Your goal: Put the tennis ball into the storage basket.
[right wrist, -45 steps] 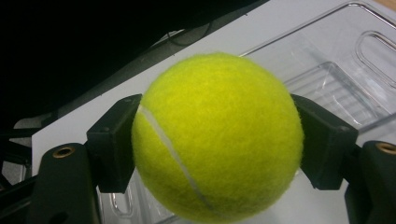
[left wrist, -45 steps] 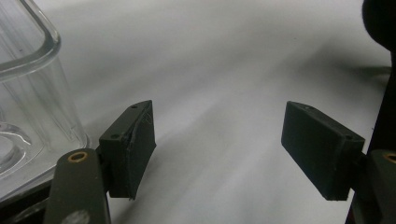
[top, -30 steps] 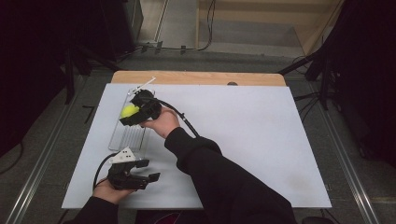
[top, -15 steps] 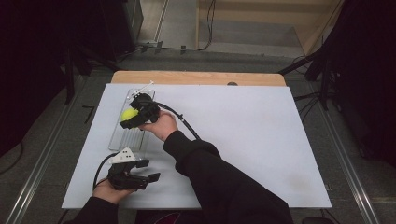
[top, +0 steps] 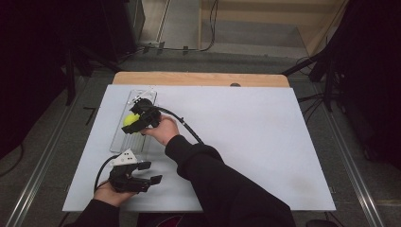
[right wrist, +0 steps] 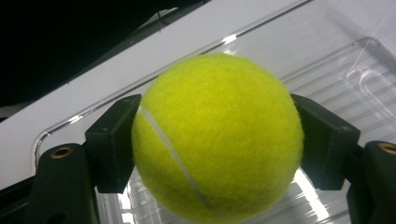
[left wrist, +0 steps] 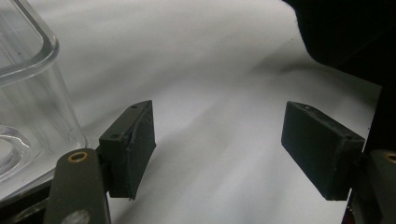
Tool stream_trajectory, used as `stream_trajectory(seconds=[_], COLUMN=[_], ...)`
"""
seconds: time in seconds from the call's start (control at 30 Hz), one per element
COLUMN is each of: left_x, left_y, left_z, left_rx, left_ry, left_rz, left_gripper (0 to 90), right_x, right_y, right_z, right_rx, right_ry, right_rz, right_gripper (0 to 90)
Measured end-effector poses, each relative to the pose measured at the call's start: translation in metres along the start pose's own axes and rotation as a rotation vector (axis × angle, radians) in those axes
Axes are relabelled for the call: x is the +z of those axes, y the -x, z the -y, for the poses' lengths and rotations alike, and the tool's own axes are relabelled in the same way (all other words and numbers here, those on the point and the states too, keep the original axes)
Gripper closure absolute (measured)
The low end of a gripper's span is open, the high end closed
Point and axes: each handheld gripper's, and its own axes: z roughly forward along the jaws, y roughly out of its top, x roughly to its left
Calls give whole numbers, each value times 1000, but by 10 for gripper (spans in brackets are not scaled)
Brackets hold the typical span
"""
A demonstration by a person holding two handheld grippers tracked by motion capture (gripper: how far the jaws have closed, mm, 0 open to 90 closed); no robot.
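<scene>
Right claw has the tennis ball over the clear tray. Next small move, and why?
Probably finish opening the right claw and lift clear. Its jaws have just been opening, yet both pads still touch the fuzzy yellow-green tennis ball, which sits low over the clear ribbed plastic tray.

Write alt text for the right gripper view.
A yellow-green tennis ball sits between the right gripper's two black jaws, whose pads touch its sides as they have just been opening. Beneath it lies a clear ribbed plastic tray on a white table.
</scene>
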Motion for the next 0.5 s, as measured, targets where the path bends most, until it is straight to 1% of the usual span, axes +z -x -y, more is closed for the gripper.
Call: stream_trajectory(seconds=[0.03,0.07,0.1,0.23,0.27,0.33,0.37,0.4,0.5], left_x=[0,0,0,0,0,0,1,1,2], left_y=[0,0,0,0,0,0,0,0,0], left_z=[0,0,0,0,0,0,0,0,-1], left_rx=[0,1,1,0,-1,0,0,0,2], left_ry=[0,0,0,-2,0,-2,0,0,-3], left_rz=[-1,-1,-2,-2,-1,-3,-2,-2,-3], left_gripper=[264,264,264,264,264,264,264,264,264], right_x=[-1,-2,-6,-12,-17,-19,-26,-26,-33], right_y=[-1,-1,-2,-1,0,1,3,3,7], right_z=[0,-1,-2,-3,-3,-3,-2,-2,1], right_rx=[-13,-22,-17,-26,-12,-8,-5,-5,2], right_ry=[6,12,27,33,31,30,29,29,26], right_rz=[-7,-5,-8,9,13,18,16,16,3], right_gripper=[168,161,143,142,142,142,143,143,149])
